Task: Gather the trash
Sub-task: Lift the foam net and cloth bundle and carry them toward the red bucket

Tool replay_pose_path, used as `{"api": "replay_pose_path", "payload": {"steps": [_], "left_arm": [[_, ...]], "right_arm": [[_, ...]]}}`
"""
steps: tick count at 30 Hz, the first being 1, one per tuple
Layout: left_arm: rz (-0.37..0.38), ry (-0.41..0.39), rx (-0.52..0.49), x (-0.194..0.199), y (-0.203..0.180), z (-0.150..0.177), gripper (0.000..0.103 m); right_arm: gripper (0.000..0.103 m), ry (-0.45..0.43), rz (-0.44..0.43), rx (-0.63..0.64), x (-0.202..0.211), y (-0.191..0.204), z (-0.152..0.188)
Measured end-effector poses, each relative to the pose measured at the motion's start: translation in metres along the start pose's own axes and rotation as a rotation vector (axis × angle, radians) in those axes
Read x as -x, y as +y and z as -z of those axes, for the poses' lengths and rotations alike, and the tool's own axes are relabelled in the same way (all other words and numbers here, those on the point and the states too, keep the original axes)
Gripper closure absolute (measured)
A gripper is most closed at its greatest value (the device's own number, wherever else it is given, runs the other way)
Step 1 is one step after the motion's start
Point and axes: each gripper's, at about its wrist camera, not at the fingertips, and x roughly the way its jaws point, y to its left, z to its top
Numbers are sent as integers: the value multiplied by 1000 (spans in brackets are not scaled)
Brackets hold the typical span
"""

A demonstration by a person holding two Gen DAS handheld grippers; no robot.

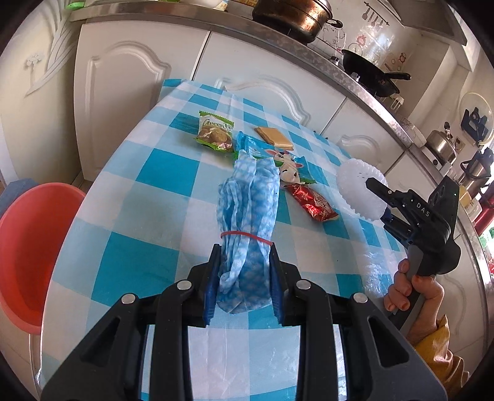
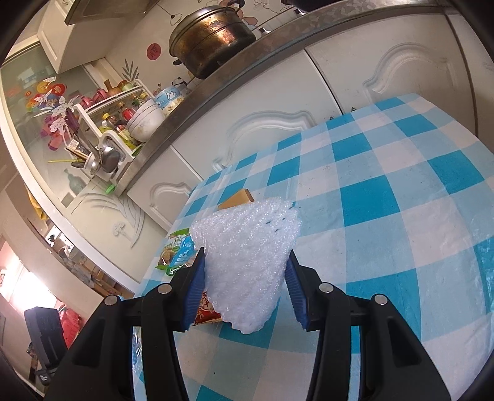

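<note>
Clamping a rolled blue-and-white cloth [image 1: 247, 228] between its blue-padded fingers [image 1: 213, 283], the left gripper [image 1: 245, 280] holds the bundle pointing away over the table [image 1: 148, 197]. A red rubber band [image 1: 247, 236] cinches the roll just beyond the fingertips, and the cloth's far end reaches toward the wrappers lying farther on.

To its right, the right gripper [image 1: 378, 192] is closed on a white foam net [image 1: 359, 192] — in its own camera the net [image 2: 247, 265] fills the gap between both fingers [image 2: 295, 293] and fans out wider past the tips, held clear above the table.

Four pieces of trash lie on the checked blue-and-white tablecloth: a green biscuit wrapper [image 1: 216, 132], a blue wrapper with a cartoon cow [image 1: 284, 160] just beside it, a red foil wrapper [image 1: 313, 202] nearer, and a tan flat packet [image 1: 273, 137] beyond them. From the right wrist, the tan packet [image 2: 237, 199] peeks out behind the net, the green wrapper [image 2: 173, 250] shows at its left, and the red one [image 2: 205, 311] lies under the left finger.

A hand [image 1: 410, 290] with a yellow sleeve grips the right gripper's handle. Off the table's left edge sits a pink basin [image 1: 31, 246]. White cabinets stand behind, and on the counter above them — a dark metal pot [image 1: 293, 15] and a black wok [image 1: 370, 72].
</note>
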Motion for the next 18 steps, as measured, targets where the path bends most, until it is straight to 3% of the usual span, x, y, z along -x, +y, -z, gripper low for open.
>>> {"api": "replay_pose_path", "payload": {"steps": [7,18], "left_arm": [[21,-9,21,6,15,8,73],[-35,-42,57,32,45,18,73]], "right_arm": [[54,-5,47,-59,15,-2,14],[54,27,52,-123,31,10,30]]}}
